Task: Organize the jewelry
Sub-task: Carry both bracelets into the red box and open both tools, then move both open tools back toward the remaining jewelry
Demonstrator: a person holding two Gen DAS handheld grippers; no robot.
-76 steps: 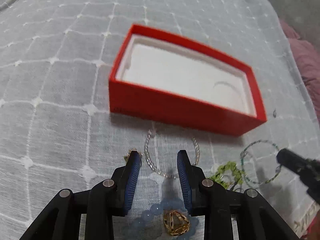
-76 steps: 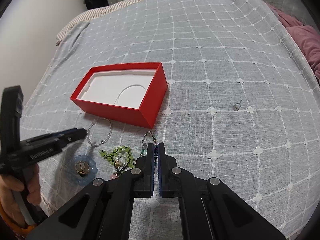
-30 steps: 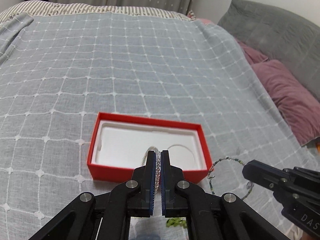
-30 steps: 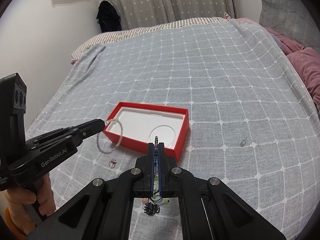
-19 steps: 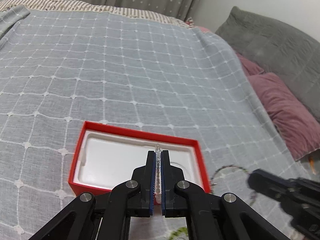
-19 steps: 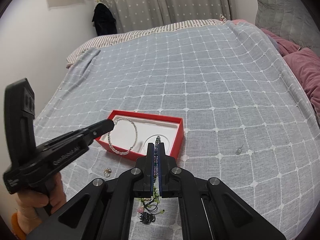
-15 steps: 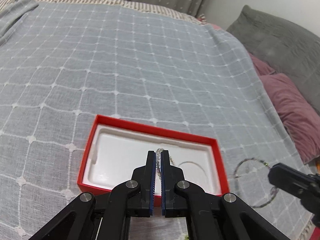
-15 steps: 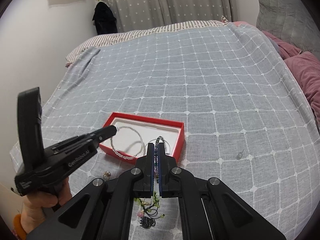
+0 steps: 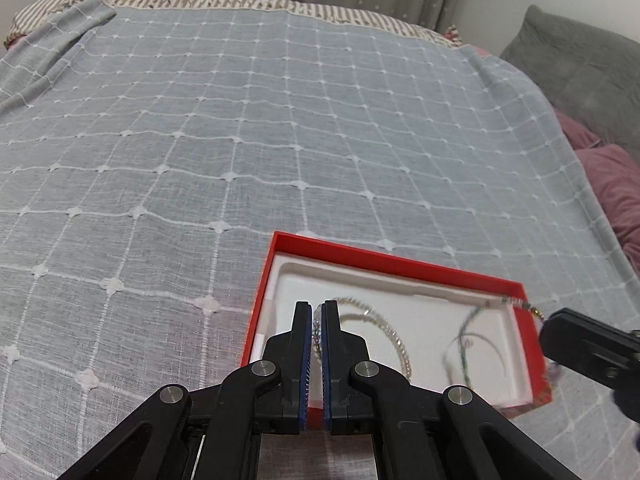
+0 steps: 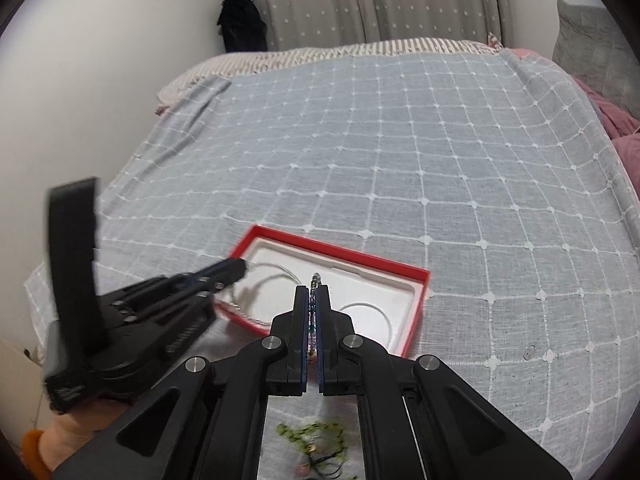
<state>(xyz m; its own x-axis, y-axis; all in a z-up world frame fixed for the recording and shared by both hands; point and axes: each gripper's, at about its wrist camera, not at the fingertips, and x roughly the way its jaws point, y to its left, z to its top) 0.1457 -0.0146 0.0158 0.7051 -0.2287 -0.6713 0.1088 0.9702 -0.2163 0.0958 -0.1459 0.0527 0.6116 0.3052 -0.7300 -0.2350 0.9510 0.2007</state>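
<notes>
A red box (image 9: 384, 262) with a white insert lies on the grey checked bedspread; it also shows in the right wrist view (image 10: 344, 249). My left gripper (image 9: 317, 312) is shut on a clear beaded bracelet (image 9: 394, 334) that hangs over the box's left part. My right gripper (image 10: 312, 294) is shut on a thin dark beaded bracelet (image 9: 466, 332) and holds it over the box's right part. In the right wrist view the clear bracelet (image 10: 276, 269) dangles from the left gripper (image 10: 240, 267).
A green beaded bracelet (image 10: 312, 430) and a dark tasselled piece (image 10: 320, 464) lie on the bedspread below my right gripper. A small metal piece (image 10: 530, 354) lies to the right of the box. Purple and grey pillows (image 9: 612, 184) are at the bed's right side.
Both grippers closed on bracelets lying in front of the box, lifted them and carried them over it. The two bracelets now hang lower, inside the box's rim.
</notes>
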